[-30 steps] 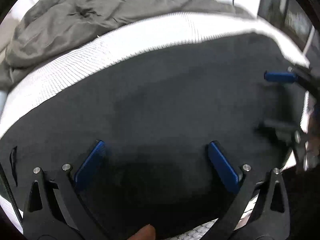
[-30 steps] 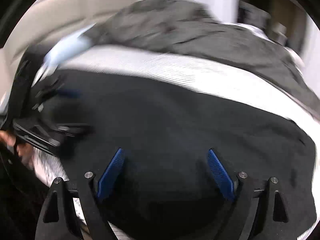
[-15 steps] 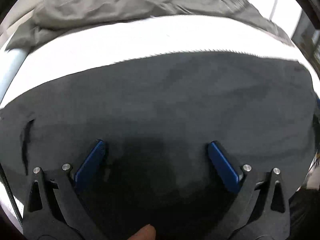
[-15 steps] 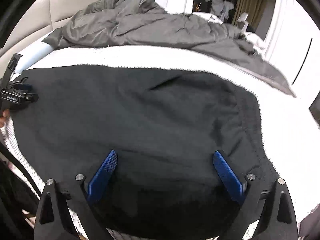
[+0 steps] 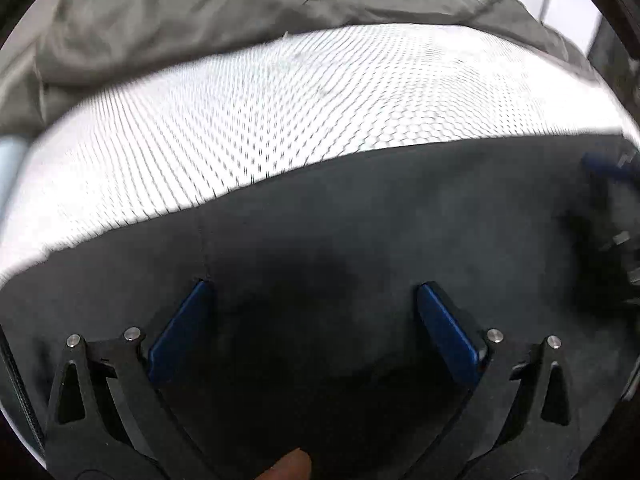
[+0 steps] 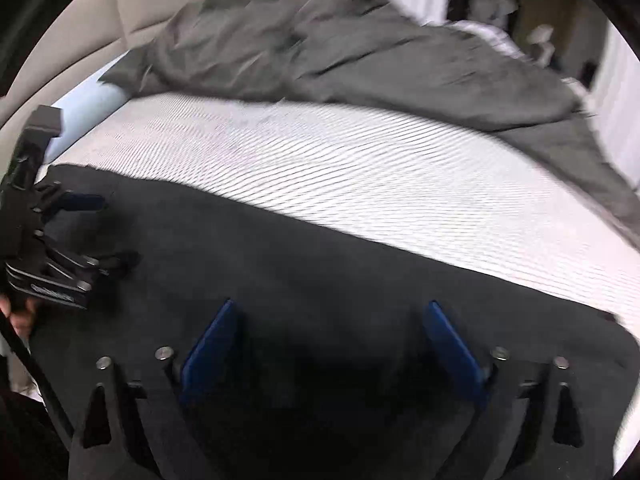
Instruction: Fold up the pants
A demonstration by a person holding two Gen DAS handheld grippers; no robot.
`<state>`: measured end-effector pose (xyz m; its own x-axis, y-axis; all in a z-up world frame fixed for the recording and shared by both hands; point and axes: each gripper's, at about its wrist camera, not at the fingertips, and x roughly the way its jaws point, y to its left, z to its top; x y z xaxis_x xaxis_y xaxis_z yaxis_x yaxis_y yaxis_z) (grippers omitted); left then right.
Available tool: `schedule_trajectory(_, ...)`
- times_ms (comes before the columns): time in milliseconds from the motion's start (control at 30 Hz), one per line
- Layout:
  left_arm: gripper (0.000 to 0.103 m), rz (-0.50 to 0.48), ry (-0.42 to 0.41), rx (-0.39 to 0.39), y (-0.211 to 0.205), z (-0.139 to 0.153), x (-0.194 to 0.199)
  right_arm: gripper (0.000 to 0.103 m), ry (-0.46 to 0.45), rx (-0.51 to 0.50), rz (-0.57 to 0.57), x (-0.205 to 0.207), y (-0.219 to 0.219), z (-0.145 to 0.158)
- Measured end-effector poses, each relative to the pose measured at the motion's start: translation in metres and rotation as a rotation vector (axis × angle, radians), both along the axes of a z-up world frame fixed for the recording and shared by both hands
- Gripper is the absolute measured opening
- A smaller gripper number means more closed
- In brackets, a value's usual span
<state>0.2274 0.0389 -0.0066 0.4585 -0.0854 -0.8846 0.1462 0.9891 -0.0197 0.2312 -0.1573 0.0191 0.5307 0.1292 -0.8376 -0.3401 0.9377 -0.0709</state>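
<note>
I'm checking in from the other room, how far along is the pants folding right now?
Done so far: the black pants lie spread flat on the white mattress, in front of the grey duvet. In hand: nothing. The left gripper and right gripper hover over the fabric with jaws apart, the right's closing, neither pinching cloth. Left: no finished compact fold shows, so grasping an edge and folding over seem to remain.

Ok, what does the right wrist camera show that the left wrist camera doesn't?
Only the right wrist view shows the beige headboard and the whole left gripper, open over the black pants. Only the left wrist view shows the right gripper's blue finger at the frame's edge, and a fingertip at the bottom. Both show the pants, the white mattress and the grey duvet.
</note>
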Motion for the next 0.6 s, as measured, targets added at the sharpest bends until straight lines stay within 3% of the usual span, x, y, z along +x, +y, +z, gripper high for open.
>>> schedule_trajectory(33, 0.103, 0.009, 0.003, -0.019, 0.002, -0.001, 0.001, 0.077, 0.013, -0.024, -0.012, 0.002, 0.0, -0.007)
schedule_trajectory(167, 0.103, 0.002, -0.005, -0.025, 0.005, 0.0, -0.003, 0.077, -0.044, -0.165, -0.096, 0.002, -0.027, -0.006)
schedule_trajectory(233, 0.103, 0.001, -0.009, -0.031, 0.007, 0.0, -0.004, 0.077, -0.096, -0.299, -0.22, -0.003, -0.066, 0.0)
schedule_trajectory(300, 0.103, -0.003, -0.014, -0.033, 0.007, 0.0, -0.007, 0.077, -0.113, -0.345, -0.337, -0.007, -0.107, 0.002)
schedule_trajectory(333, 0.103, -0.003, -0.015, -0.034, 0.007, 0.001, -0.008, 0.077, -0.123, -0.339, -0.426, -0.012, -0.138, 0.005)
schedule_trajectory(433, 0.103, 0.003, -0.012, -0.037, 0.007, 0.002, -0.01, 0.077, -0.156, -0.299, -0.549, -0.023, -0.179, 0.013)
schedule_trajectory(500, 0.103, 0.015, -0.007, -0.029, 0.007, 0.003, -0.004, 0.077, -0.172, -0.247, -0.546, -0.031, -0.182, 0.021)
schedule_trajectory(600, 0.102, 0.026, -0.005, -0.042, 0.004, 0.016, -0.007, 0.082, -0.198, -0.067, -0.451, -0.053, -0.165, 0.039)
